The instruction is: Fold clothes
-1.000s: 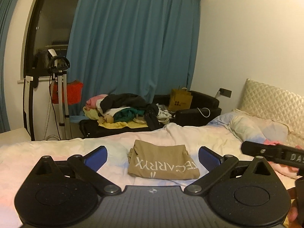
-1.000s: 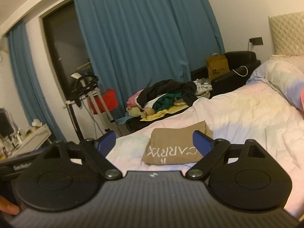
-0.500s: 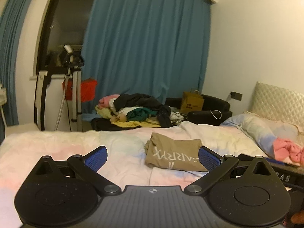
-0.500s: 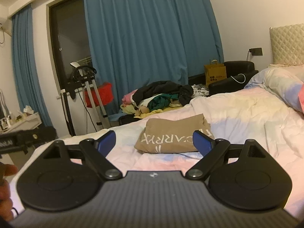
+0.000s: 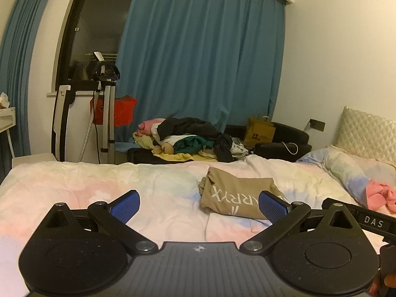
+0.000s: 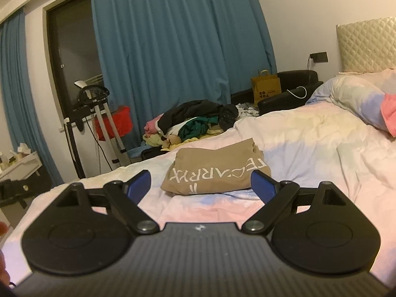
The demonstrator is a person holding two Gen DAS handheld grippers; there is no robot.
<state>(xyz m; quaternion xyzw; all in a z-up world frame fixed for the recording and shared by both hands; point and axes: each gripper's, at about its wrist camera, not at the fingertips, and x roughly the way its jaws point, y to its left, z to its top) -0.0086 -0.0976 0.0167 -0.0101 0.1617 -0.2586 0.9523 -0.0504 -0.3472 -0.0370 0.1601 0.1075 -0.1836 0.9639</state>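
Observation:
A tan garment with white lettering lies folded into a flat rectangle on the bed, seen in the left wrist view (image 5: pixel 235 196) and in the right wrist view (image 6: pixel 215 167). My left gripper (image 5: pixel 199 204) hovers open above the quilt, short of the garment and to its left. My right gripper (image 6: pixel 200 185) is open too, held just in front of the garment, nothing between its blue pads. A heap of unfolded clothes (image 5: pixel 184 139) (image 6: pixel 191 123) sits beyond the far edge of the bed. The right tool's body (image 5: pixel 358 219) shows at the lower right of the left wrist view.
The bed's pastel quilt (image 5: pixel 99 183) (image 6: pixel 321 153) spreads under both grippers. Pillows (image 5: pixel 351 170) and a pink cloth (image 5: pixel 381 194) lie toward the headboard. A garment steamer stand (image 5: pixel 105 104), a brown paper bag (image 5: pixel 259 133) and blue curtains (image 6: pixel 173 49) stand behind.
Both views have swung: the folded garment has slid rightward in the left wrist view and sits closer and higher in the right wrist view. It stays folded on the bed; both grippers stay open.

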